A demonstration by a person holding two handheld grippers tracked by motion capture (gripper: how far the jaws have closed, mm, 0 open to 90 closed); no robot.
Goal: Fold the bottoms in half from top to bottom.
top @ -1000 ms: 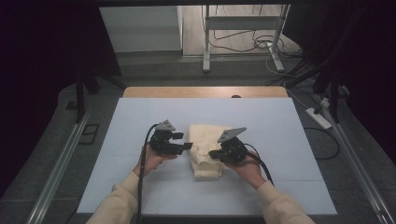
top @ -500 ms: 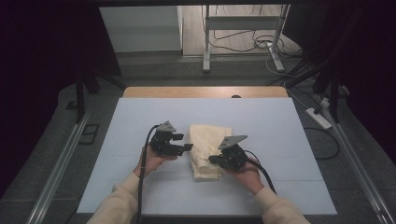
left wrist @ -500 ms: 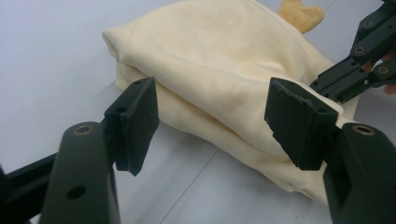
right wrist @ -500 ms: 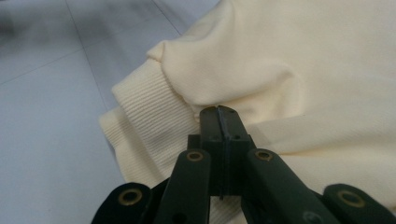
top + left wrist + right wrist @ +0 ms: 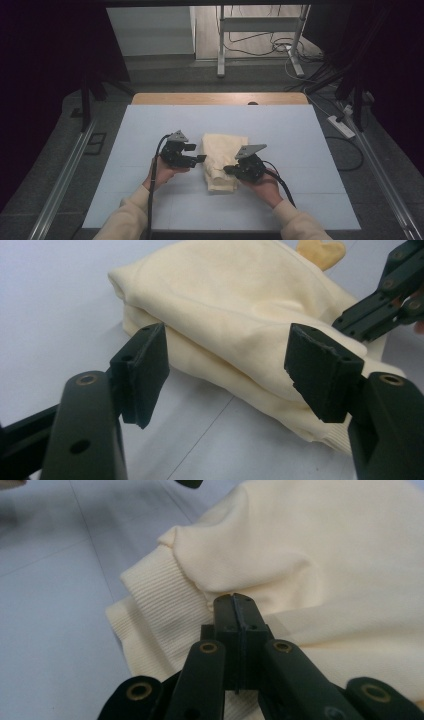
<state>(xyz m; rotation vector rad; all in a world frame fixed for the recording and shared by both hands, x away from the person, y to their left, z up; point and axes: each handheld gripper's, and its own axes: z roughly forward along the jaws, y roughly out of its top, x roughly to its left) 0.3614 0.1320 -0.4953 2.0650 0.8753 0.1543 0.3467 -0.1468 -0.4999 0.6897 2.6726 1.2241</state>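
A folded cream garment (image 5: pixel 224 150) lies in the middle of the pale blue table (image 5: pixel 150 125). My left gripper (image 5: pixel 197 153) is at its left side, open. In the left gripper view the gripper (image 5: pixel 227 360) has its jaws spread wide in front of the garment's (image 5: pixel 240 300) stacked folds, not touching them. My right gripper (image 5: pixel 228 170) is at the garment's near right part. The right gripper (image 5: pixel 239 605) has its jaws pressed together, tips resting on the cloth (image 5: pixel 325 545) beside a ribbed cuff (image 5: pixel 155 610). No cloth shows between its pads.
A darker yellow patch (image 5: pixel 320 250) peeks out at the garment's far edge. The table's wooden far edge (image 5: pixel 220 98) borders a floor with a metal stand (image 5: pixel 260 35) and cables. A power strip (image 5: pixel 341 126) lies to the right, off the table.
My right gripper has moved toward the person along the garment's right side, down to its near end. The left gripper has barely shifted.
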